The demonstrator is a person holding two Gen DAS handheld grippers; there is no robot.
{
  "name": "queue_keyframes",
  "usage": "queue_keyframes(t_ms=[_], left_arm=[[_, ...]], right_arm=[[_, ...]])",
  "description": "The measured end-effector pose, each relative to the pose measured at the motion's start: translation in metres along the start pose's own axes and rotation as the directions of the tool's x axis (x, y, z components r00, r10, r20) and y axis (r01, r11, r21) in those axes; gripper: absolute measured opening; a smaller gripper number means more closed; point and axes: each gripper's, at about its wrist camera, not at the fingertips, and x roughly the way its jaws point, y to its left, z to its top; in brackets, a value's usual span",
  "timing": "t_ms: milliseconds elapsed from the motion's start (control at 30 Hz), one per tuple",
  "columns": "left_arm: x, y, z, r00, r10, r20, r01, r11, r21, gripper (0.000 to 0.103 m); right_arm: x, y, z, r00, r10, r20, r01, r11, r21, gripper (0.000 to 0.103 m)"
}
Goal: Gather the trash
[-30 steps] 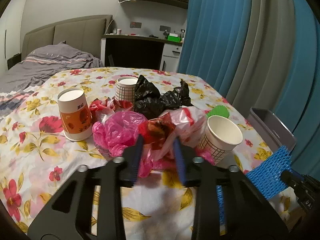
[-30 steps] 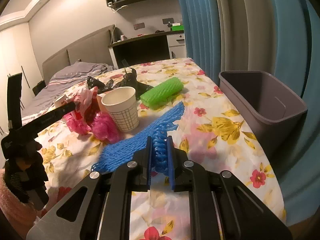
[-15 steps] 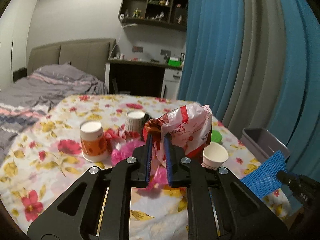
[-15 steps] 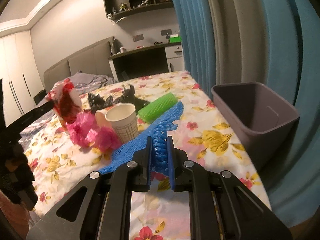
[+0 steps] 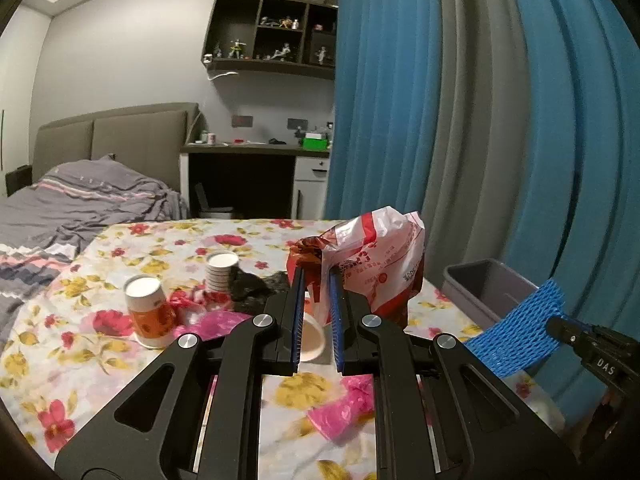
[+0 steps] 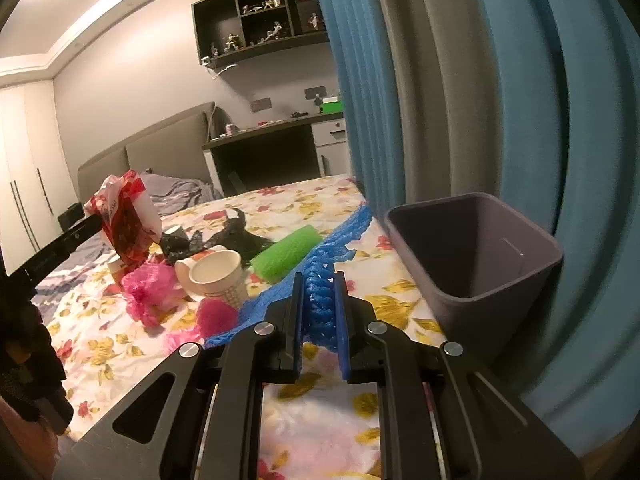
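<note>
The left gripper (image 5: 317, 280) is clamped on a red-and-white bag (image 5: 376, 256), pinching a gathered fold near its lower edge so the rest puffs up above the fingers, clear of the table (image 5: 100, 344); the right gripper (image 6: 319, 292) is clamped on a blue net (image 6: 320, 268), a foam mesh sleeve squeezed thin between the pads, its free ends trailing out to either side, one toward the bin (image 6: 472, 264); both things look to me nearly weightless and thoroughly soft; the bag is thin crinkly film, likely slick, so a pinch on bunched folds should hold better than one on a single layer, and it may balloon or catch on the rim if lowered carelessly; the net is springy and grippy, easy to hold anywhere along its length, though its long ends could drape over the bin's wall rather than drop in; the grey bin stands at the table's edge by the blue curtain, just right of the net, open and seemingly empty; farther out on the flowered cloth lie a green net (image 6: 288, 254), a tipped cup (image 6: 218, 278) with a check pattern, pink bags (image 6: 150, 288), a black bag (image 6: 224, 240), and two upright cups (image 5: 148, 312); the paper cups would crush under a hard squeeze, so I would take them lightly by the rim.
</note>
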Motion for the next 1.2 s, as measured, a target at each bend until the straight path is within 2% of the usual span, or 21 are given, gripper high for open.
queue_keyframes(t_ms=[267,433,667,767,800,867,967,1100,1200], left_arm=[[0.015,-0.023,-0.002,0.999,-0.049,-0.022,0.05,0.998,0.025,0.012],[0.035,-0.055,0.005,0.993,-0.115,-0.035,0.116,0.992,0.049,0.012],[0.077,-0.125,0.02,0.964,-0.262,-0.053,0.266,0.961,0.082,0.012],[0.102,-0.156,0.018,0.951,-0.302,-0.072,0.308,0.946,0.1,0.011],[0.111,-0.167,0.017,0.946,-0.314,-0.078,0.321,0.941,0.105,0.008],[0.127,-0.185,0.015,0.94,-0.329,-0.093,0.338,0.934,0.111,0.006],[0.155,-0.203,0.007,0.927,-0.351,-0.132,0.365,0.925,0.104,0.006],[0.178,-0.218,-0.003,0.91,-0.381,-0.163,0.4,0.91,0.109,0.0],[0.195,-0.221,-0.014,0.902,-0.377,-0.209,0.402,0.911,0.091,0.0]], right_arm=[[-0.009,-0.025,0.006,0.997,-0.061,0.039,0.06,0.998,0.038,0.015],[-0.014,-0.042,0.018,0.989,-0.121,0.088,0.117,0.992,0.051,0.015],[-0.01,-0.082,0.045,0.938,-0.297,0.179,0.289,0.955,0.072,0.015],[0.002,-0.098,0.049,0.922,-0.346,0.175,0.337,0.938,0.077,0.015],[0.007,-0.103,0.05,0.916,-0.361,0.173,0.353,0.932,0.08,0.015],[0.019,-0.114,0.049,0.904,-0.396,0.162,0.387,0.918,0.08,0.015],[0.035,-0.132,0.046,0.905,-0.408,0.122,0.398,0.912,0.099,0.015],[0.052,-0.149,0.04,0.907,-0.416,0.072,0.405,0.906,0.125,0.015],[0.061,-0.16,0.032,0.916,-0.401,0.03,0.393,0.908,0.148,0.015]])
